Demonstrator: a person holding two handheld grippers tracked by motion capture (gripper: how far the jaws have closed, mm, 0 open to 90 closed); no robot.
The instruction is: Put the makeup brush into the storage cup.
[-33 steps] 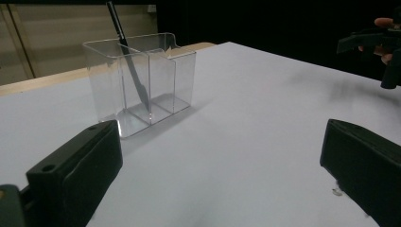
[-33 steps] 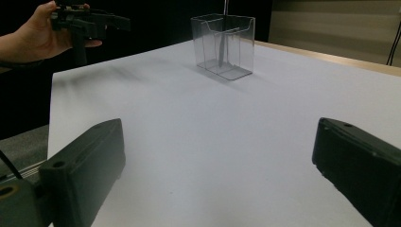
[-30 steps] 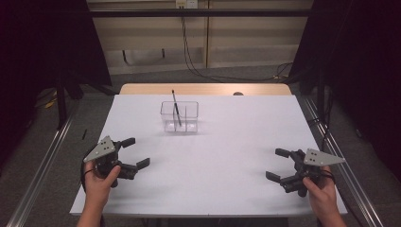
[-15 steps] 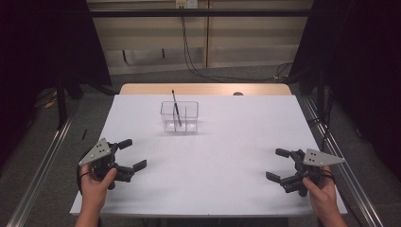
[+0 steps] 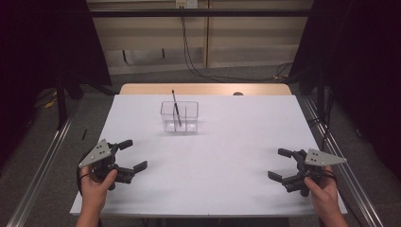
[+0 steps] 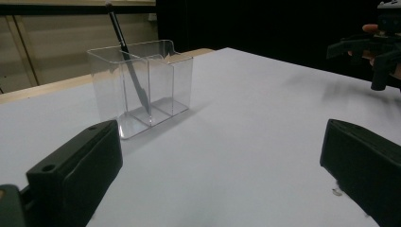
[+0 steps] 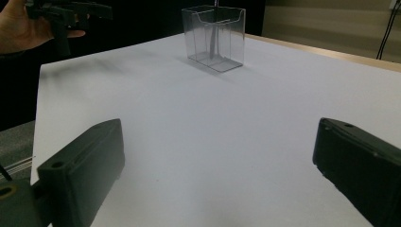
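clear holder [image 5: 179, 117] far ahead, claws [image 5: 133, 154] spread

Left gripper [image 5: 132, 154] and right gripper [image 5: 280, 164] seemingly hover low, fingers spread wide.

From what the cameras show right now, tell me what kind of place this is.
Probably a lab recording station: a white-topped table ringed by dark curtains, metal rails on the floor beside it, and cables trailing down the back wall.

Pen [image 7: 216, 4] top cut off by upper edge (right gripper view); small dark object [image 5: 238, 93] at table's far edge unidentifiable.
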